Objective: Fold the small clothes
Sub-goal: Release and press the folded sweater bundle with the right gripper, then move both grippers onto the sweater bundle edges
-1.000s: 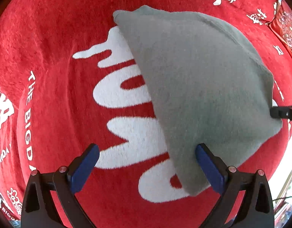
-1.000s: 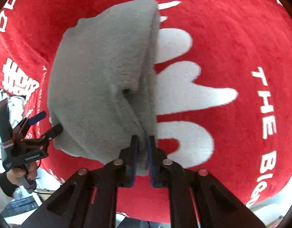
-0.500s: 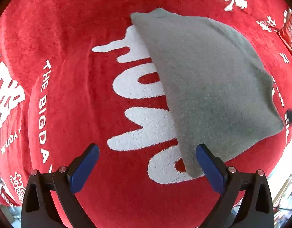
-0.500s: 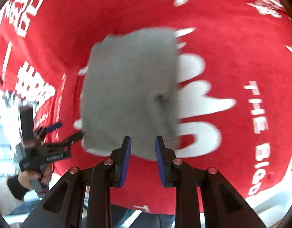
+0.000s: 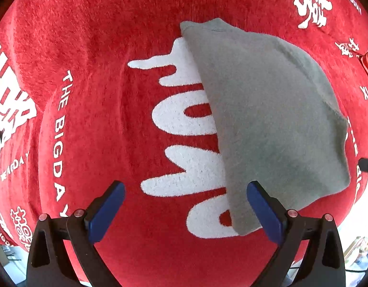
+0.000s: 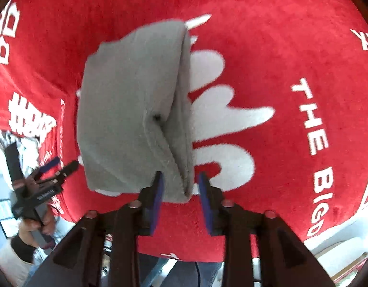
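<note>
From my left wrist camera I see the left gripper (image 5: 184,205) spread wide, its blue pads far apart and holding nothing; the right-hand pad (image 5: 263,212) overlaps the near corner of the grey garment (image 5: 267,119), though I cannot tell whether it touches; the other pad hangs over bare red blanket (image 5: 100,95). The garment lies folded on the blanket, right of centre in this view; its long left edge runs straight from the far corner down to the near one, crossing the large white lettering (image 5: 184,124); its right edge curves out toward the blanket's border, where a dark tip of the right gripper (image 5: 367,165) just shows. To the left of the garment the blanket is open, red pile with small white print and nothing standing on it. From my right wrist camera the right gripper (image 6: 181,196) is partly parted, gripping nothing; the garment's (image 6: 131,110) near corner sits in the gap between the pads, close to the left one. Here the layered fold edges run down the garment's right side, with a small pucker midway; open blanket (image 6: 291,47) lies to the right. The left gripper (image 6: 57,167) appears at the left edge, beside the garment's far-left corner, held by a hand (image 6: 38,227).
</note>
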A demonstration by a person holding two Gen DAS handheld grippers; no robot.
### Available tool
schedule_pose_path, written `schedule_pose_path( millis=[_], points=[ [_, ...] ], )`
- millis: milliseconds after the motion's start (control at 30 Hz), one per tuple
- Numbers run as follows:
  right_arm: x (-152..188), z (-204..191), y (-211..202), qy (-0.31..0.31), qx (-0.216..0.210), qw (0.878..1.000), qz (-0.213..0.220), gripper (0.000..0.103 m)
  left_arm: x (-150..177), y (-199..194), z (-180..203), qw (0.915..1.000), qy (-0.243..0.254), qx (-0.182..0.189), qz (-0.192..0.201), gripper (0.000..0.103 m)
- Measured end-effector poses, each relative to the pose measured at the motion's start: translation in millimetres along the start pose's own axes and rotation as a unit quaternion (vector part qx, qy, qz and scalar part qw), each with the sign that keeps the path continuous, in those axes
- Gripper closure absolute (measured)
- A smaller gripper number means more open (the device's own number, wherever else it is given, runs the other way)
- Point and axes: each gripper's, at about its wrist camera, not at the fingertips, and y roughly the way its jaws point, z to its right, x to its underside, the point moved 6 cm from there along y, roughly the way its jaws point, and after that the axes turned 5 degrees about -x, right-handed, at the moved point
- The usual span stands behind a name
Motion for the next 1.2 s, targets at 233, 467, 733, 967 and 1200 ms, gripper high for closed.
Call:
schedule_pose_path(
  millis=[233, 467, 733, 967, 1200],
  points=[
    [-28, 1, 2, 0.022, -0.019, 1.000, 0.004, 0.040, -9, -3, 0, 0.9998, -0.020, -0.009, -0.003, 0.001],
    [-42, -11, 14, 0.008, -0.030, 0.999, -0.010, 0.027, -18, -3, -9, 0.9965, -0.082, 0.008, -0.007, 0.001],
    [-61, -18, 30, 0.000, -0.062, 0.998, -0.022, 0.000, -44, 4, -9, 0.9949, -0.099, 0.012, -0.011, 0.001],
    [-78, -10, 43, 0.006, -0.066, 0.997, -0.037, 0.000, -62, 18, -6, 0.9957, -0.090, 0.002, -0.021, 0.001],
    [-85, 10, 51, 0.034, -0.066, 0.996, -0.049, 0.000, -68, 23, -5, 0.9954, -0.092, 0.016, -0.023, 0.001]
  ],
)
